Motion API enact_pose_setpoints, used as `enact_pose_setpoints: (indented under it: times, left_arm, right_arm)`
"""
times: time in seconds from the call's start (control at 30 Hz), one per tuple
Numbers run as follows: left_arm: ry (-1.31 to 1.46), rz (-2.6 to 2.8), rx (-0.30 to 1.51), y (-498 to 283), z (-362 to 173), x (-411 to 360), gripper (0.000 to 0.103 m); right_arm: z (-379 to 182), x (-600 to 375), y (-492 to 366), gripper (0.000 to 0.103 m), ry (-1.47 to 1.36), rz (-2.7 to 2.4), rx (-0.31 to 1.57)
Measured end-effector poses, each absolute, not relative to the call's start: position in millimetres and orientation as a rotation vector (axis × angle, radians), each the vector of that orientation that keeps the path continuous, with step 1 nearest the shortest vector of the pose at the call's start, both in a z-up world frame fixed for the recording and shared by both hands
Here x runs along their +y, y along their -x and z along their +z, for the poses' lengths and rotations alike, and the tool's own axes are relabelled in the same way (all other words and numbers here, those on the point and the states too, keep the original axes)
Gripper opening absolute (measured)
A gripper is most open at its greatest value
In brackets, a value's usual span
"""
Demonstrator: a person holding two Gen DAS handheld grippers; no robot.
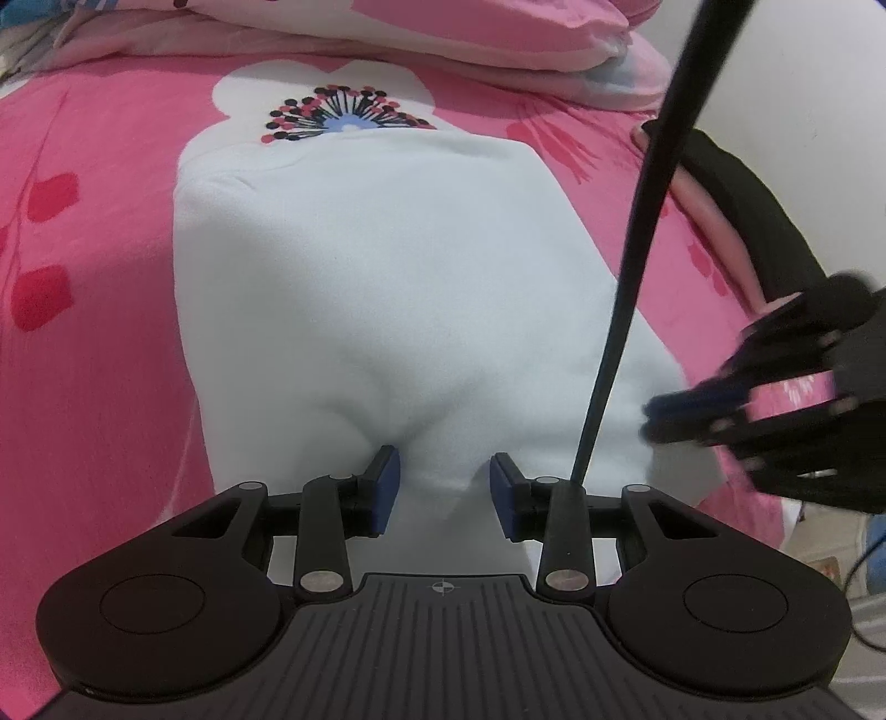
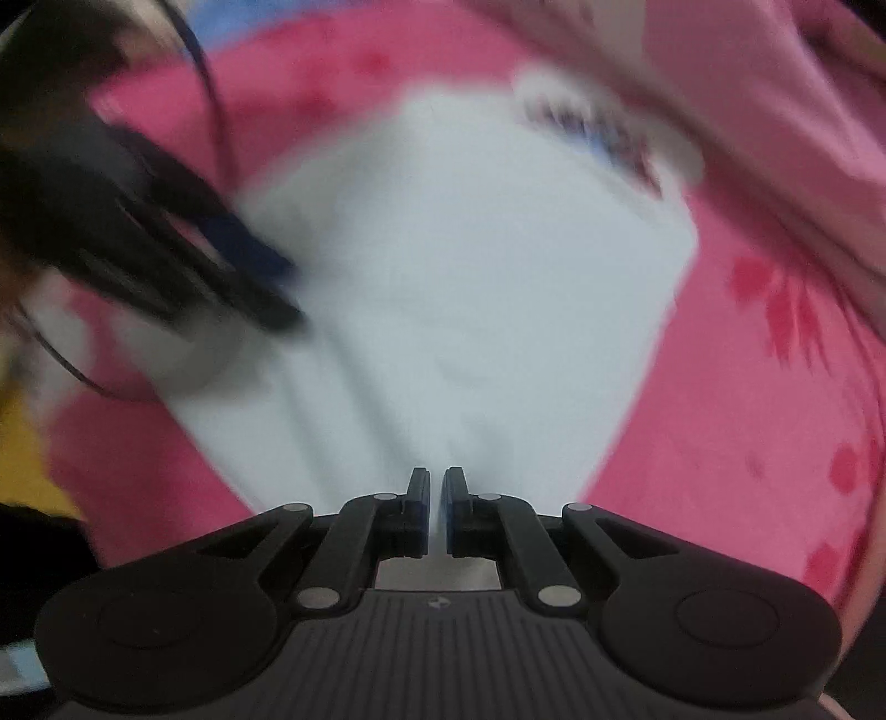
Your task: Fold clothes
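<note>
**Both grippers at the near edge of a folded garment**

A pale blue-white fleece garment (image 1: 387, 288), already folded into a thick rectangle, lies flat on a pink bedspread printed with red leaves and a white flower (image 1: 99, 183); the step in hand looks like a late fold or a final tidy, since only one compact block is left.

The left gripper (image 1: 443, 487) points down over the garment's near edge; its blue-padded jaws stand apart with a soft hump of cloth between them, and the pads do not visibly press on it, so the claw is released. The right gripper (image 2: 437, 509) is clenched almost fully, its pads a sliver apart above the near edge; whether a thin layer is pinched there cannot be told; in the left wrist view it shows blurred at the garment's right corner.

The next move probably calls for both claws to take the near edge evenly and carry it toward the far edge, keeping the layers aligned.

Room is fair: open bedspread lies to the left and beyond; a pile of folded pink bedding (image 1: 387, 39) sits past the far edge; a black cable (image 1: 637, 249) crosses the right side and could snag.
</note>
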State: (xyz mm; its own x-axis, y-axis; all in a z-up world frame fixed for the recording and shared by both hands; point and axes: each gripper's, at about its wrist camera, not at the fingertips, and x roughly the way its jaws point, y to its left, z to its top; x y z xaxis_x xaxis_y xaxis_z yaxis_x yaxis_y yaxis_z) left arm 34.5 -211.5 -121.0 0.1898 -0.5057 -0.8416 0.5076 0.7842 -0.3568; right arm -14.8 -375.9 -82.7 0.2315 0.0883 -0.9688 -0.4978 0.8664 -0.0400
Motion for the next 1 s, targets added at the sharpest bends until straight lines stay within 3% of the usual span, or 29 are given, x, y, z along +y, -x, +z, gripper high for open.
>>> enact_pose_setpoints:
  times: [0.33,0.53,0.73,0.93,1.0]
  left_arm:
    - [0.058,-0.703,1.187,-35.9,-123.1,-205.4,0.036]
    - [0.05,-0.713,1.207,-40.3,-125.2,-207.0,0.036]
    - [0.067,-0.709,1.215,-40.6,-126.6,-206.4,0.038]
    - [0.057,-0.728,1.219,-39.6,-127.1,-210.9,0.05]
    - [0.054,-0.739,1.22,-38.2,-127.1,-213.2,0.058]
  right_arm:
    - [-50.8,-376.5,-24.0,0.005,0.237,0.345,1.193]
    - [-90.4,-376.8,-48.0,0.006,0.148,0.285,1.247]
    - [-94.2,-373.7,-52.4,0.006,0.156,0.288,1.26]
    - [-93.9,-380.5,-54.9,0.006,0.143,0.305,1.291]
    - [-94.4,-380.1,-56.8,0.006,0.15,0.314,1.299]
